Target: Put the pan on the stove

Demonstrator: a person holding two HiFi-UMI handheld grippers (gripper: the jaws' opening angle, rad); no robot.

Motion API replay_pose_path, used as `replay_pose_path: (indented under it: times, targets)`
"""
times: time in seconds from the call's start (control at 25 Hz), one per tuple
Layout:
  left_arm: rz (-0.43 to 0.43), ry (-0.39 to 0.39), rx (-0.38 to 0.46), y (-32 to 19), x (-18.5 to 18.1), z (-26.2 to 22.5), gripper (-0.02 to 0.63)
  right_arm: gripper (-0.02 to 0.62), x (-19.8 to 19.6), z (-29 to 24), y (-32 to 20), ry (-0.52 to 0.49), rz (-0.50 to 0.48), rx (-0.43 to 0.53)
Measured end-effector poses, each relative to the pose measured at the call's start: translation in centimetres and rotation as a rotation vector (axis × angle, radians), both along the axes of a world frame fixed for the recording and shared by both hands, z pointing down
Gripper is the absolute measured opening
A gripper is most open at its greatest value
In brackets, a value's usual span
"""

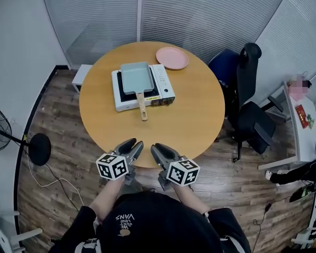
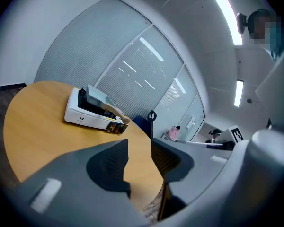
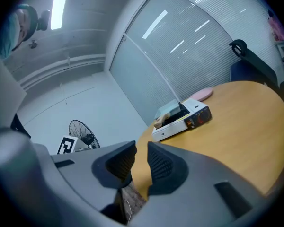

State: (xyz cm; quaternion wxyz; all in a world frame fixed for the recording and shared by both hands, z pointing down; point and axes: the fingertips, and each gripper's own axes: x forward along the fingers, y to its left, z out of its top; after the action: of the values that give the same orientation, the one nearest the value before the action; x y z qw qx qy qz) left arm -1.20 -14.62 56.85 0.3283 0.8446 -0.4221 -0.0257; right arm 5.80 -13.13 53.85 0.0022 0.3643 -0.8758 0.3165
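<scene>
A pale green rectangular pan [image 1: 136, 77] with a wooden handle [image 1: 142, 106] sits on the white portable stove [image 1: 163, 86] at the far middle of the round wooden table [image 1: 200, 120]. Both grippers hover at the table's near edge, well short of the stove. My left gripper [image 1: 136, 143] has a gap between its jaws and nothing in it. My right gripper [image 1: 156, 147] stands beside it, jaws slightly apart and empty. The left gripper view shows the left gripper [image 2: 139, 150] with the stove [image 2: 80, 115] and pan [image 2: 97, 94] beyond. In the right gripper view, the right gripper [image 3: 142, 155] faces the stove [image 3: 189, 119] and pan [image 3: 169, 110].
A pink plate [image 1: 172, 57] lies on the table behind the stove. A black office chair [image 1: 247, 99] stands to the table's right, with a white desk [image 1: 300, 136] further right. A standing fan [image 1: 0, 136] is on the floor at the left.
</scene>
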Motion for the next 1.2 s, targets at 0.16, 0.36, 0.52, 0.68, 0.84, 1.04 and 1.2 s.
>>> replay_pose_path:
  times: [0.16,0.36,0.52,0.68,0.84,1.04,1.2]
  targets:
    - [0.010,-0.032,0.028,2.0,0.1,-0.2,0.116,0.062,-0.2,0.4,1.2,-0.009,-0.023,0.006]
    - [0.042,-0.063,0.063,4.3,0.6,-0.9,0.031,0.047,-0.4,0.4,2.3,-0.011,-0.034,0.015]
    - [0.032,-0.105,0.068,5.5,0.6,-0.7,0.011,0.036,-0.5,0.9,3.3,0.006,-0.051,0.012]
    - [0.033,-0.100,0.045,6.9,0.9,-0.1,0.011,0.027,-0.4,1.9,4.4,0.042,-0.058,-0.009]
    - [0.040,-0.100,0.022,7.8,1.3,0.6,0.011,0.015,-0.3,3.0,5.3,0.088,-0.071,-0.030]
    - [0.038,-0.100,0.002,8.4,1.8,1.1,0.011,0.014,0.4,3.3,5.7,0.111,-0.064,-0.036]
    - [0.021,-0.105,0.004,8.3,2.0,1.2,0.011,0.014,1.0,3.2,5.6,0.111,-0.058,-0.032]
